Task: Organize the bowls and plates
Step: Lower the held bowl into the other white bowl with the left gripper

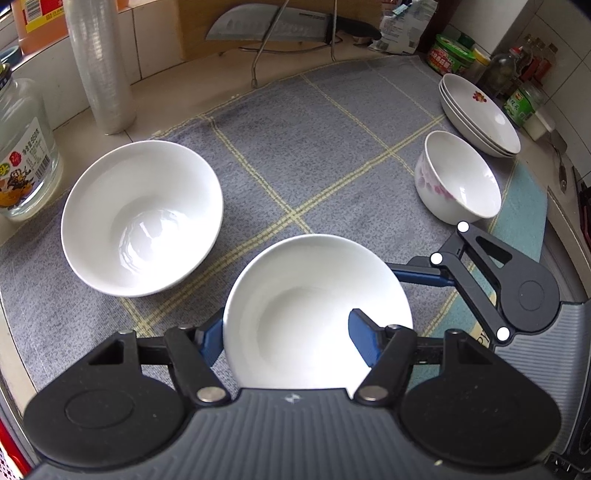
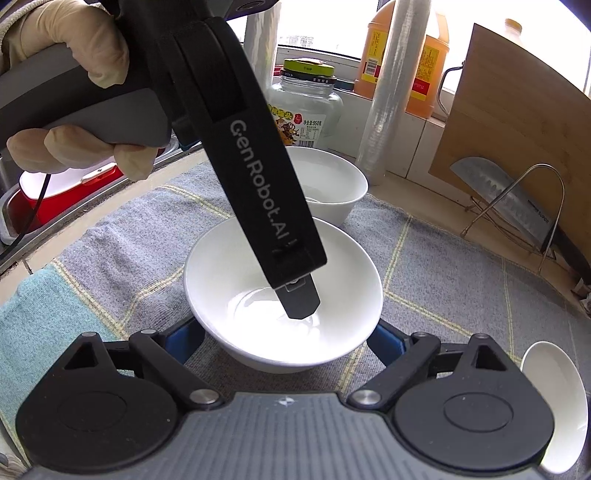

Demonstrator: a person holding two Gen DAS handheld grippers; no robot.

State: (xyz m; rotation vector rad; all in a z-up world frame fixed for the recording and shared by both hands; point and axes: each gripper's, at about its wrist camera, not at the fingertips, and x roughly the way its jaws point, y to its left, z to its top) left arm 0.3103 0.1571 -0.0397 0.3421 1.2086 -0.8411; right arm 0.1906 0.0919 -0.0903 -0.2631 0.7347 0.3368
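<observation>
A plain white bowl [image 1: 314,314] sits on the grey checked cloth [image 1: 295,147] right in front of my left gripper [image 1: 284,339]. One blue finger is outside its left wall and the other [image 1: 364,338] is inside the bowl, so the jaws straddle the rim. In the right wrist view the same bowl [image 2: 236,291] lies between the open fingers of my right gripper [image 2: 286,341], with the left gripper's body reaching down into it. A second white bowl [image 1: 142,218] stands to the left. A floral bowl [image 1: 458,177] and stacked plates [image 1: 480,118] stand at the right.
A glass jar [image 1: 22,155] and a roll of plastic wrap [image 1: 99,62] stand at the cloth's left edge. A cleaver [image 1: 273,24] on a wire rack leans against a wooden board at the back. Bottles and jars [image 1: 454,53] crowd the far right corner.
</observation>
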